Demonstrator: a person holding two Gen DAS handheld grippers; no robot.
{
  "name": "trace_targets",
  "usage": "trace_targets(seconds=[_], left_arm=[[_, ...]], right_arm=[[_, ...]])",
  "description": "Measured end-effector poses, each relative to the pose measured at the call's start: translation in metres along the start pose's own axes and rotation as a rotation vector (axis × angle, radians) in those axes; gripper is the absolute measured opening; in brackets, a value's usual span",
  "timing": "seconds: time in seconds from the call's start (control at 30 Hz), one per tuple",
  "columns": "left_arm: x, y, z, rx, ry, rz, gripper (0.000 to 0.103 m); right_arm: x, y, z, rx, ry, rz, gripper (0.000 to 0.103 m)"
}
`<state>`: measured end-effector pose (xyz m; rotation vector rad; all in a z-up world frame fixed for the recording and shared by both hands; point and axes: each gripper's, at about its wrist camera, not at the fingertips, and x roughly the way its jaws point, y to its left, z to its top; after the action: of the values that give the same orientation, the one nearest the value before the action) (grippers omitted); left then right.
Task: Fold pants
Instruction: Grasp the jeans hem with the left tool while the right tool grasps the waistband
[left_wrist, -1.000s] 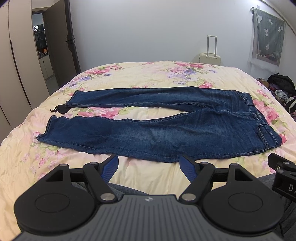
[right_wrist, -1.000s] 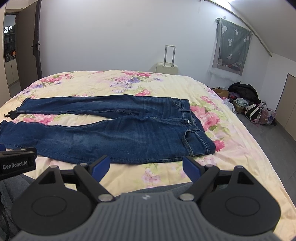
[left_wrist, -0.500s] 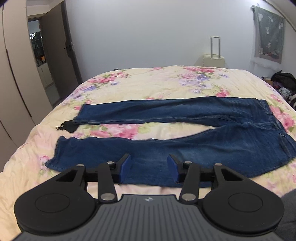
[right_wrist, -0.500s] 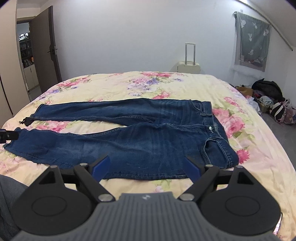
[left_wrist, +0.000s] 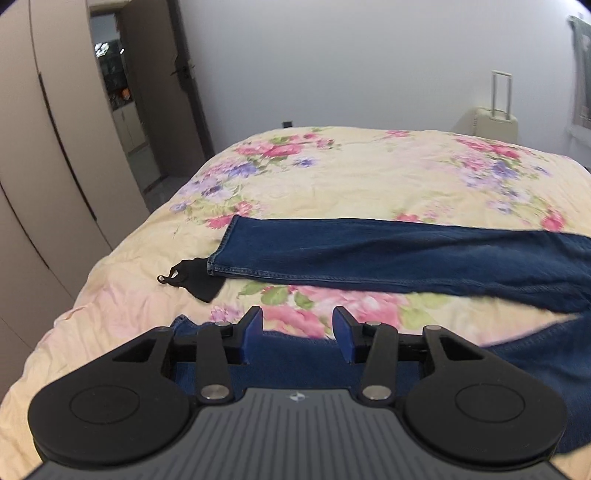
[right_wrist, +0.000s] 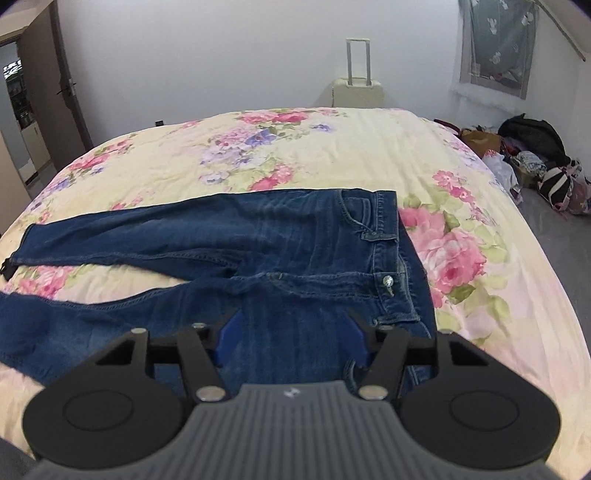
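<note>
- Right wrist view: we see dark blue jeans lying flat across the floral bed, legs parted.
- Right gripper, closing, hovers over the waist.
- Left gripper stands part-open above the near leg hem, gripping nothing.

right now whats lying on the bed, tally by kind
jeans: 1
black face mask: 1
total: 2 on the bed
</note>
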<state>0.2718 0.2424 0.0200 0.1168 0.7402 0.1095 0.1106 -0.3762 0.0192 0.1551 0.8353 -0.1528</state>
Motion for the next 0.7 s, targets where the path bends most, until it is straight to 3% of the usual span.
trace_targets(seconds=[0.17, 0.37, 0.53, 0.7], left_arm=[[0.086, 0.034, 0.019, -0.118, 0.048, 0.014, 0.053], [0.171, 0.049, 0.03, -0.182, 0.068, 0.049, 0.054], [0.232, 0.04, 0.042, -0.218, 0.085, 0.051, 0.054], [0.277, 0.016, 0.042, -0.187, 0.119, 0.058, 0.054]], right_arm=[[0.08, -0.035, 0.036, 0.037, 0.028, -0.057, 0.054], [0.165, -0.086, 0.061, 0.143, 0.047, -0.091, 0.054], [0.222, -0.123, 0.097, 0.203, 0.007, -0.096, 0.054], [0.286, -0.165, 0.119, 0.319, 0.044, -0.089, 0.054]])
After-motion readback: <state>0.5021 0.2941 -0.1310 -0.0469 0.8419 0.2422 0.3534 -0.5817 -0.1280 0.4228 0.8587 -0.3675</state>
